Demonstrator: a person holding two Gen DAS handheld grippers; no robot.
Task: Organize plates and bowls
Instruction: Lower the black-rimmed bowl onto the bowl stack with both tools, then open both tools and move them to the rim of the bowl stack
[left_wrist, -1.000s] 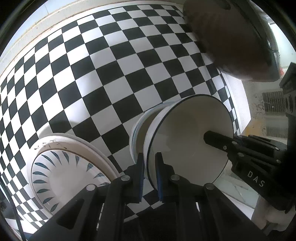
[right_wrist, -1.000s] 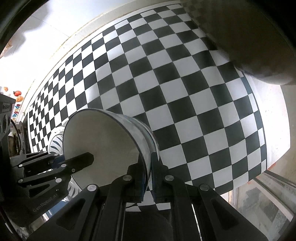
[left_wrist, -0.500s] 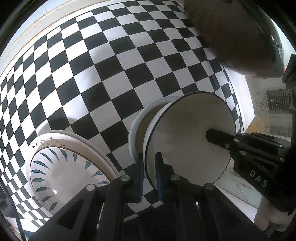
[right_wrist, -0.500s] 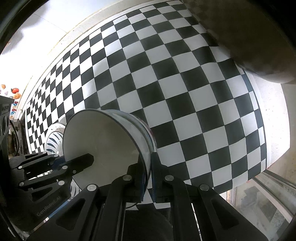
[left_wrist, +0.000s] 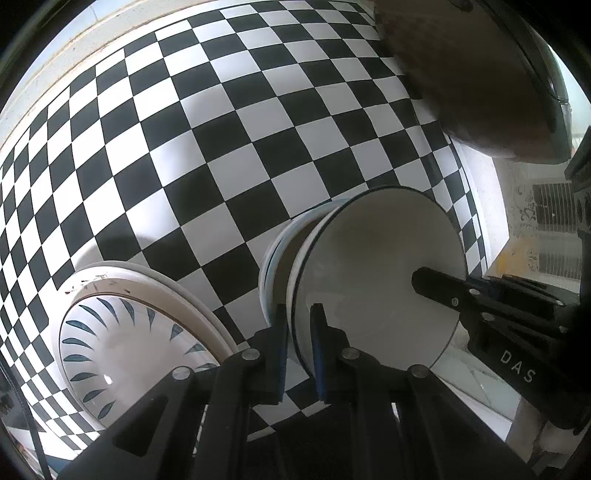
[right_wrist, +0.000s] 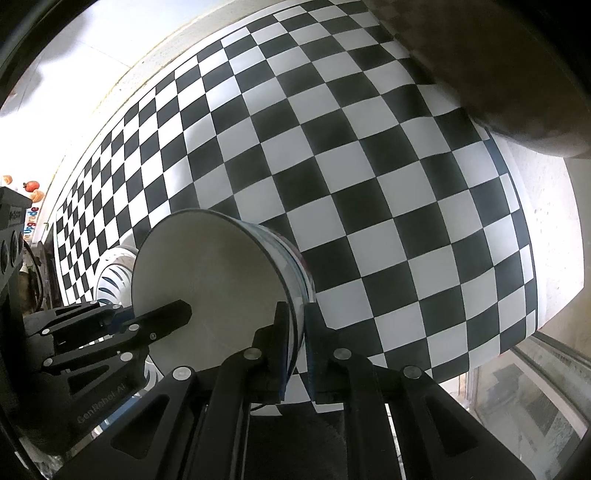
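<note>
A white bowl (left_wrist: 369, 277) with a dark rim sits tilted in a second white bowl (left_wrist: 275, 254) on the checkered cloth. My left gripper (left_wrist: 298, 314) is shut on its near left rim. My right gripper (right_wrist: 296, 310) straddles the opposite rim of the same bowl (right_wrist: 207, 280); its jaws are opening, with the rim still between them and a thin gap showing. The lower bowl (right_wrist: 297, 258) peeks out beneath. Left of the bowls lies a stack of plates (left_wrist: 129, 332), the top one painted with blue leaf marks.
A black-and-white checkered cloth (left_wrist: 221, 147) covers the table. A large dark brown round object (left_wrist: 461, 74) looms at the upper right. The table's edge (right_wrist: 546, 221) runs close on the right, with floor beyond it.
The right gripper's fingers have parted slightly around the bowl's rim. The left gripper, the bowls and the plates have stayed put.
</note>
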